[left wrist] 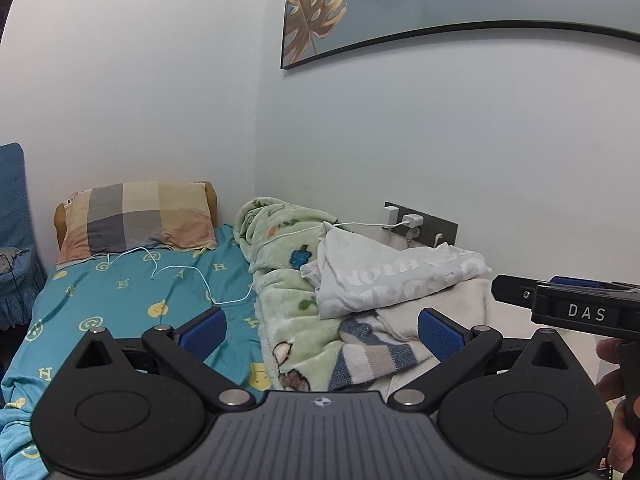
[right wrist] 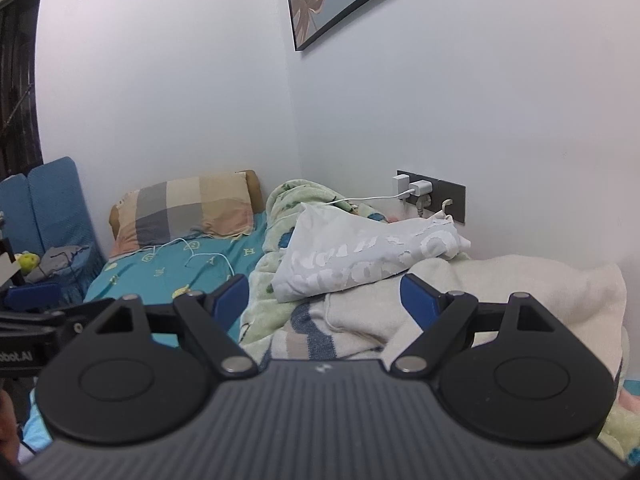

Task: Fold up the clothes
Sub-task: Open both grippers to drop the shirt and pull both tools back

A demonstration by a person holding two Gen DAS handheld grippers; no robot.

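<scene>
Nearest, left gripper (left wrist: pixel 322 330), jaws wide apart, nothing between the blue pads (left wrist: pixel 204 332), above the seam of teal sheet and blanket. Right gripper (right wrist: pixel 324 300), also spread wide and empty, over a cream garment (right wrist: pixel 500 292) heaped on the bed. Just beside it, striped blue-and-grey knit (right wrist: pixel 308 332), partly under the cream one. Behind, white T-shirt with pale lettering (right wrist: pixel 360 260), crumpled, resting on the green cartoon blanket (left wrist: pixel 280 280). Left of these, teal smiley sheet (left wrist: pixel 132 292) with white charging cable (left wrist: pixel 180 270) across it. Farther, checked pillow (left wrist: pixel 140 218) at the wall, chargers in the grey socket panel (right wrist: pixel 452 192), framed leaf picture (left wrist: pixel 360 12) above.
</scene>
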